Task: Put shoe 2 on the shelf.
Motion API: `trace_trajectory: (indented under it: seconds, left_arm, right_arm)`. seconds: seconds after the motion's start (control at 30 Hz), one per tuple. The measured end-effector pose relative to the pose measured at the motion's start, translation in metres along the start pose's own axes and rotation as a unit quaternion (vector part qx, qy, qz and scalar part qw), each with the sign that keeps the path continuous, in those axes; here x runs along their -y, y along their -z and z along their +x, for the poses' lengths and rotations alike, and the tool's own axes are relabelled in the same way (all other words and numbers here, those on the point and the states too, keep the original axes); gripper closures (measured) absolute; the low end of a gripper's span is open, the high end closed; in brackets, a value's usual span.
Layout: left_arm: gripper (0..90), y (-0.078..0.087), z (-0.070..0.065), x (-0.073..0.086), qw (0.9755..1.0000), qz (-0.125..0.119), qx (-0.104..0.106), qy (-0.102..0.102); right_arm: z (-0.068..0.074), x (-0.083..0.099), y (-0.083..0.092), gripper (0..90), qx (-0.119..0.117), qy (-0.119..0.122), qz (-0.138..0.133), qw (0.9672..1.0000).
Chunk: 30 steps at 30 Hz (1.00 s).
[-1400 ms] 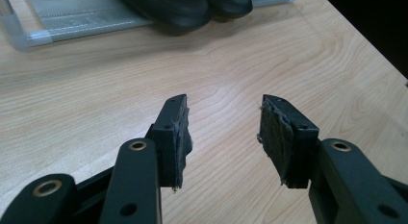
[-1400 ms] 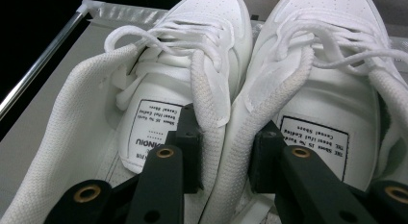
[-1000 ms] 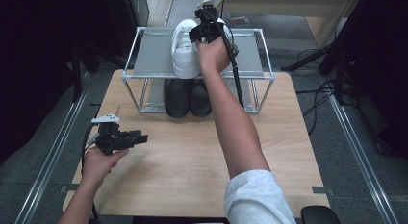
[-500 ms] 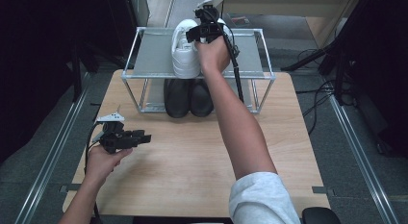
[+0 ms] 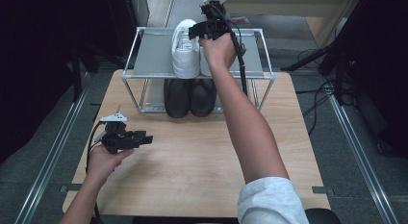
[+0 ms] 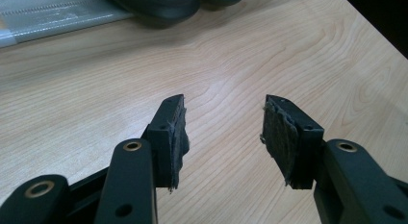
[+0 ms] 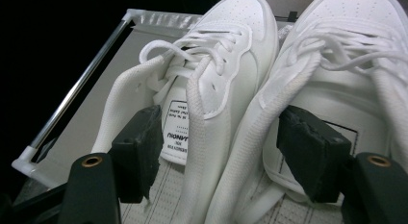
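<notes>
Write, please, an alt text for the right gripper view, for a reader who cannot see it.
Two white sneakers stand side by side on the grey top shelf of a metal rack. The right gripper has its black jaws open, one inside each shoe's opening, around the two adjoining collars without pressing them.

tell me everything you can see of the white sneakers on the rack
The white sneakers are a pair of low lace-up shoes in smooth white leather-like material with perforated toes, white laces and a printed label inside the tongue. They stand upright, side by side, on the grey top shelf of the metal rack, above a dark pair. The right claw straddles their adjoining collars, one jaw inside each shoe; its jaws have just been opening, and the pads seem no longer to press.
</notes>
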State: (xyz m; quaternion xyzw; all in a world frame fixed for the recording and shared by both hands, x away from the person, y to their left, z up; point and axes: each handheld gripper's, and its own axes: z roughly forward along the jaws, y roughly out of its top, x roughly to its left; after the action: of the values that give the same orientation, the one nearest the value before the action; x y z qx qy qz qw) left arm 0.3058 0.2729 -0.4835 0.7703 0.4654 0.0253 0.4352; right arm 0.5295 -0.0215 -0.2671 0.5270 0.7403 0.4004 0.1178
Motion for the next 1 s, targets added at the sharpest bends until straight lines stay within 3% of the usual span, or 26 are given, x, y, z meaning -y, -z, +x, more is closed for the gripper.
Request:
trace_trajectory:
  seconds: [0.17,0.47,0.7,1.0]
  left_arm:
    - [49.6,-0.001,0.001,-0.001,0.9999,-0.001,0.002,0.015]
    - [48.2,-0.005,-0.001,-0.002,0.9999,0.008,0.001,0.008]
    - [43.8,-0.005,0.0,-0.001,1.0,0.005,0.004,0.0]
    - [40.9,-0.008,0.002,-0.001,0.9999,0.014,0.002,0.004]
  right_arm:
    - [0.0,0.002,0.013,34.2,-0.014,0.011,-0.004,0.9998]
    - [-0.004,0.008,0.032,34.2,-0.044,0.009,-0.009,0.9989]
    - [-0.008,0.019,0.045,34.2,-0.071,0.024,-0.005,0.9971]
    - [-0.013,0.032,0.063,34.2,-0.087,0.035,-0.002,0.9956]
